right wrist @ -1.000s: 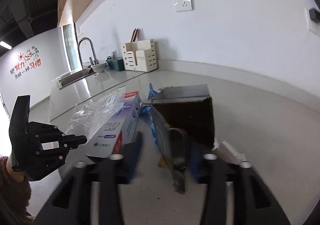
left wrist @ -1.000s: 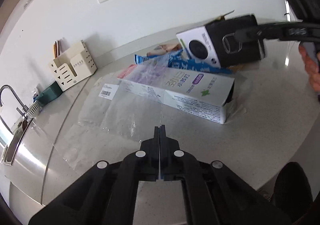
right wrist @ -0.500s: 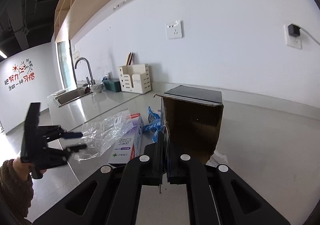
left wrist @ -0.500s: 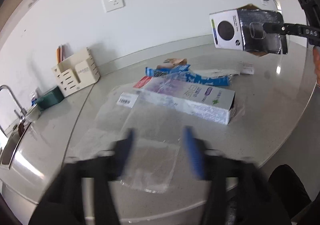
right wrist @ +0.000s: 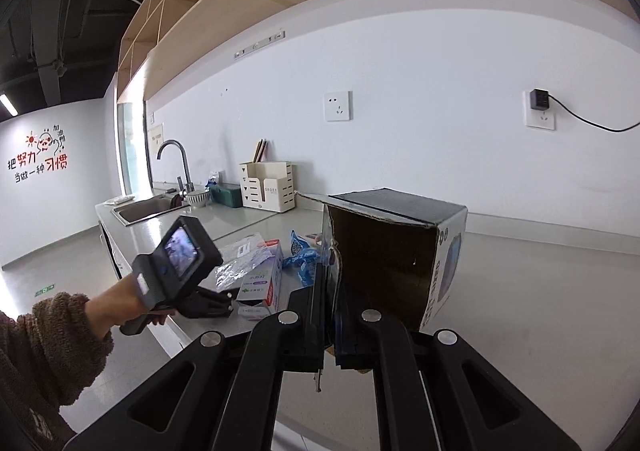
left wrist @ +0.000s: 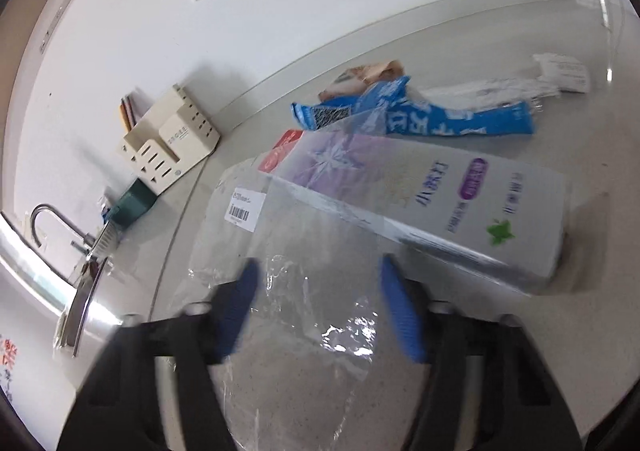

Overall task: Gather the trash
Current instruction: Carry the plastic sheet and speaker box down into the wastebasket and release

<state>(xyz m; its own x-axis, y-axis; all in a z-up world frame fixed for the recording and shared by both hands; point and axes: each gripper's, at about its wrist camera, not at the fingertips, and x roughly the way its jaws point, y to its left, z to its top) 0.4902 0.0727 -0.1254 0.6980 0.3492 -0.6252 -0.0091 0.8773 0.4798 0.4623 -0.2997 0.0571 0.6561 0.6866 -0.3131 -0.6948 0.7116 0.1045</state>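
Your left claw (left wrist: 316,307) is closing over the clear crinkled plastic bag (left wrist: 288,291) on the grey table (left wrist: 560,331); the film may slip free. Your right claw (right wrist: 329,315) pinches the open black cardboard box (right wrist: 394,251) by one thin wall, which may tear

Two cartons: toothpaste box (left wrist: 432,203), black box (right wrist: 396,247); one blue wrapper (left wrist: 420,115).

Left wrist view looks down close at the countertop (left wrist: 560,331); right views it level.
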